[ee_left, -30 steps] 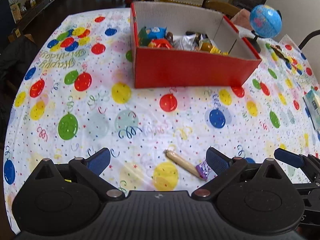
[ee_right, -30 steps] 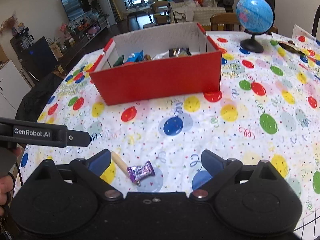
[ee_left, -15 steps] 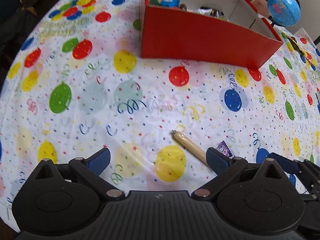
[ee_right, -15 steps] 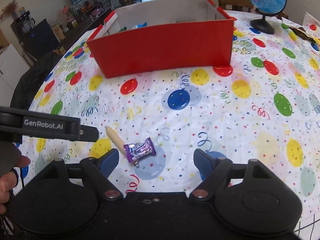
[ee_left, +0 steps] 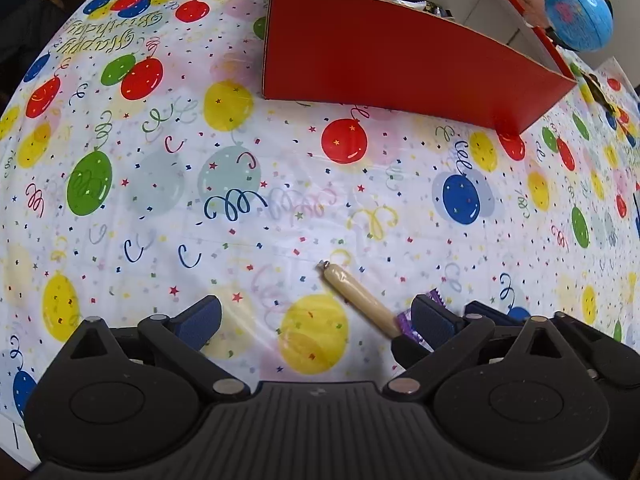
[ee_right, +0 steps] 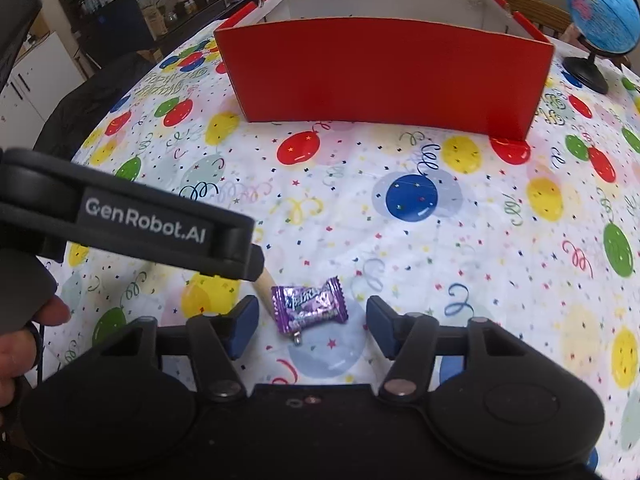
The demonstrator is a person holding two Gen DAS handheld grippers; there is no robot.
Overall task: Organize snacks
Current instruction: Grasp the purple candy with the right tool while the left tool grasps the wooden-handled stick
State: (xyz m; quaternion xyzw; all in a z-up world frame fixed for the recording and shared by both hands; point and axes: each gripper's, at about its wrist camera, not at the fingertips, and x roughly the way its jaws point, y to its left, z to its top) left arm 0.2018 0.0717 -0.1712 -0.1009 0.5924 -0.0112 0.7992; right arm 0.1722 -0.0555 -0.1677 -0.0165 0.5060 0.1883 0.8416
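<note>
Pick step: right gripper [ee_right: 308, 326] jaws were closing around the purple foil-wrapped candy [ee_right: 309, 306] on the balloon-print tablecloth [ee_right: 460, 248], pads not yet touching. Left gripper [ee_left: 316, 318] hung open over the tan wrapped sausage stick [ee_left: 358, 300]. Next: pinch, lift, carry to the red cardboard box [ee_right: 384, 76].

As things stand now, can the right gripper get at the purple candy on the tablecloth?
Probably yes. The purple candy lies flat between the fingers of the right gripper, whose jaws are closing without pressing it yet. Only the sausage stick touches the candy's far end; the left gripper stays beside it.
</note>
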